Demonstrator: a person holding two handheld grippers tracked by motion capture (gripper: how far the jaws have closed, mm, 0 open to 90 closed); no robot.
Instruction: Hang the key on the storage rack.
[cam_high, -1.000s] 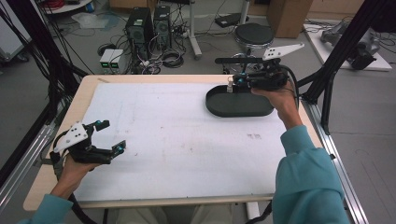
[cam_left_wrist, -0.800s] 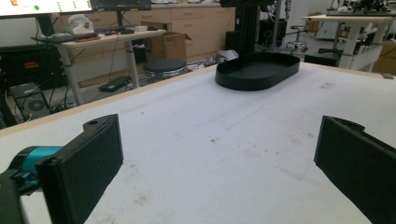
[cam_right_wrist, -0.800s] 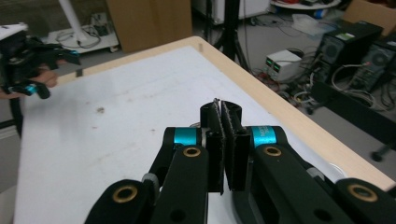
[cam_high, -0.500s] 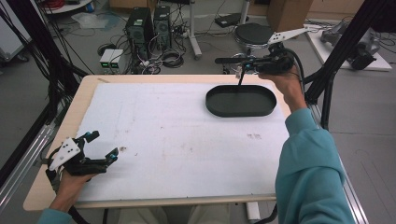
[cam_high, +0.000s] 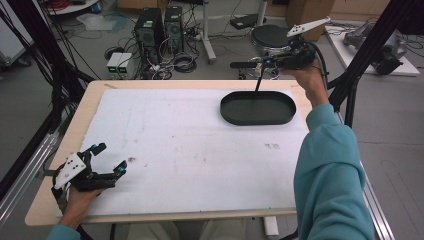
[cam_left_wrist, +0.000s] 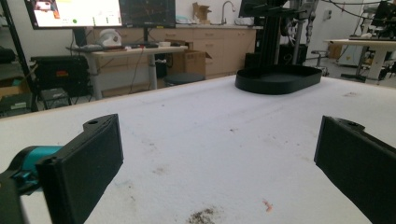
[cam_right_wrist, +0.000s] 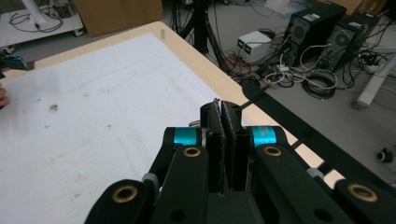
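A black oval tray (cam_high: 257, 121) lies empty at the far right of the white table top (cam_high: 190, 145); it also appears far off in the left gripper view (cam_left_wrist: 280, 80). My right gripper (cam_high: 261, 62) is held in the air past the tray's far rim, over the table's far edge. Its jaws are pressed together (cam_right_wrist: 223, 105), with only a tiny pale glint at their tips, too small to tell. My left gripper (cam_high: 111, 157) rests low at the near left corner, jaws wide apart (cam_left_wrist: 219, 158) and nothing between them.
A black stand (cam_high: 257, 80) with a cross bar rises just behind the tray. Computer towers (cam_high: 160, 25), cables and a round stool (cam_high: 272, 35) sit on the floor beyond the table. Small brown stains (cam_high: 132, 160) mark the white top near the left gripper.
My right gripper has lifted off the tray's far rim and moved up and away from it. My left gripper has drawn back toward the near left corner.
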